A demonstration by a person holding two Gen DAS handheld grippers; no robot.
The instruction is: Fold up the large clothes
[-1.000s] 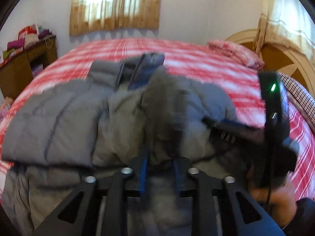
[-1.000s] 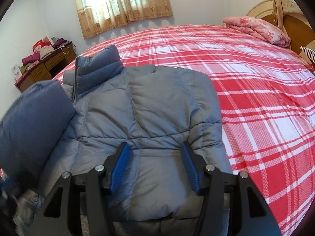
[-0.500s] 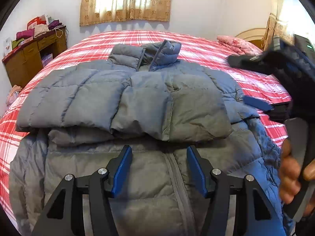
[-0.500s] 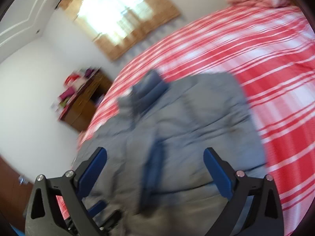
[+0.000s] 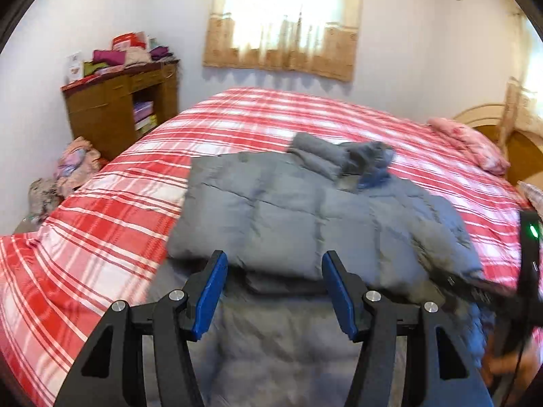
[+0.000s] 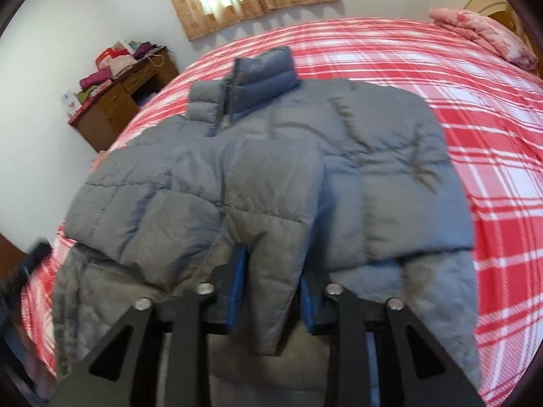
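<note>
Right tool [image 6: 271, 291] closing around jacket [image 6: 271, 176] sleeve; left tool [image 5: 275, 291] spread, bed [image 5: 101, 237] bare leftward

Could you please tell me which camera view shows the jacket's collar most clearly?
The right wrist view: the collar of the grey puffer jacket stands facing the camera, zipper and blue lining visible. In the left wrist view the collar is farther off, blurred and seen from the side.

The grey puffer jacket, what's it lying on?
The grey puffer jacket lies on the red plaid bedspread, sleeves folded across its front. The bedspread beneath it is hidden.
</note>
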